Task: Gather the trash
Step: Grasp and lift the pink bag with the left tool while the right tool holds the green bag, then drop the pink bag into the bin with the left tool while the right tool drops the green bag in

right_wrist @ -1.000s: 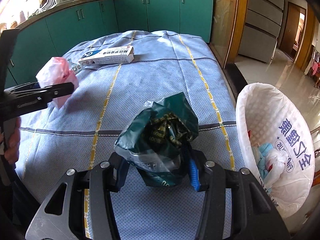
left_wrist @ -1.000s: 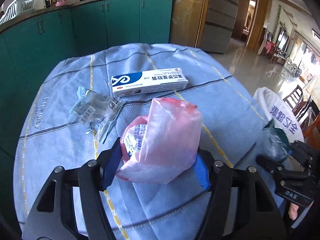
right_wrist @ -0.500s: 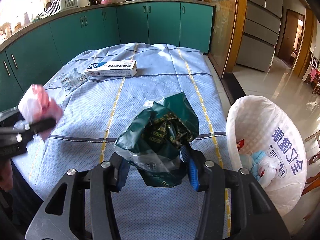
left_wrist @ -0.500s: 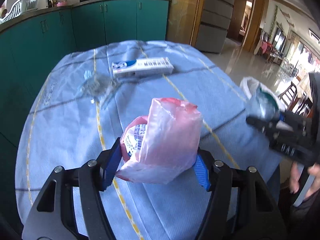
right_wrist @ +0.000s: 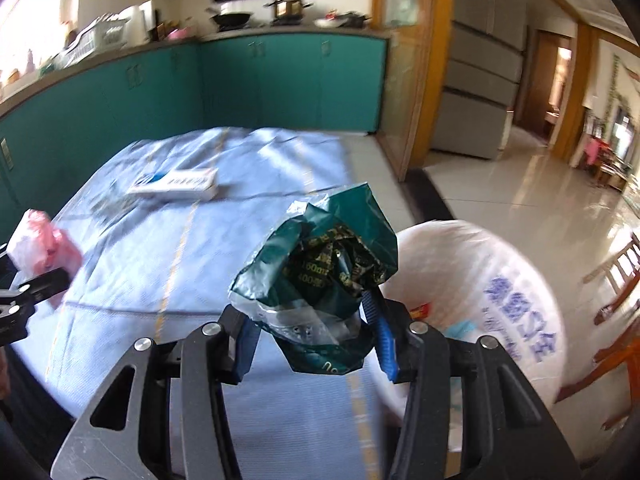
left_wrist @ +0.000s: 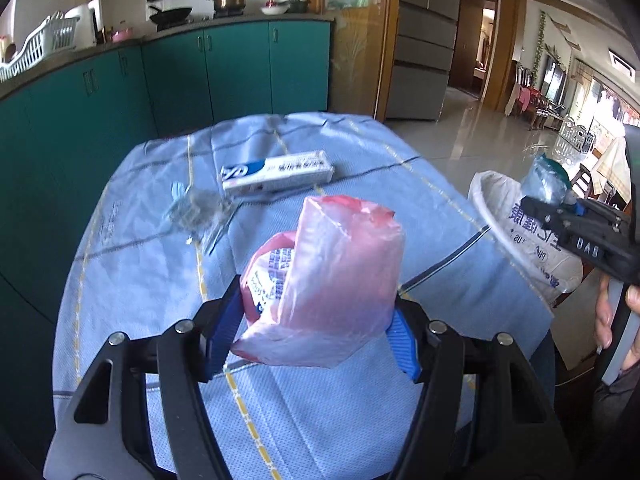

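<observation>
My left gripper (left_wrist: 316,336) is shut on a crumpled pink plastic bag (left_wrist: 332,280), held above the blue tablecloth (left_wrist: 140,280). My right gripper (right_wrist: 316,332) is shut on a crumpled dark green wrapper (right_wrist: 320,264), lifted near the table's right edge beside the white-lined trash bin (right_wrist: 500,292). In the left wrist view the right gripper (left_wrist: 560,208) with its wrapper hangs over the trash bin (left_wrist: 500,208). A white and blue carton (left_wrist: 276,170) and a clear plastic wrapper (left_wrist: 196,210) lie on the cloth further back.
Teal kitchen cabinets (left_wrist: 180,76) curve behind the table, with pots and a dish rack on the counter. A person's hand (left_wrist: 608,312) grips the right gripper's handle. Tiled floor (right_wrist: 520,184) opens to the right, with wooden chairs (right_wrist: 616,292) past the bin.
Both grippers rose with their loads. The right gripper and green wrapper moved right toward the bin; the table items now look farther away in both views.
</observation>
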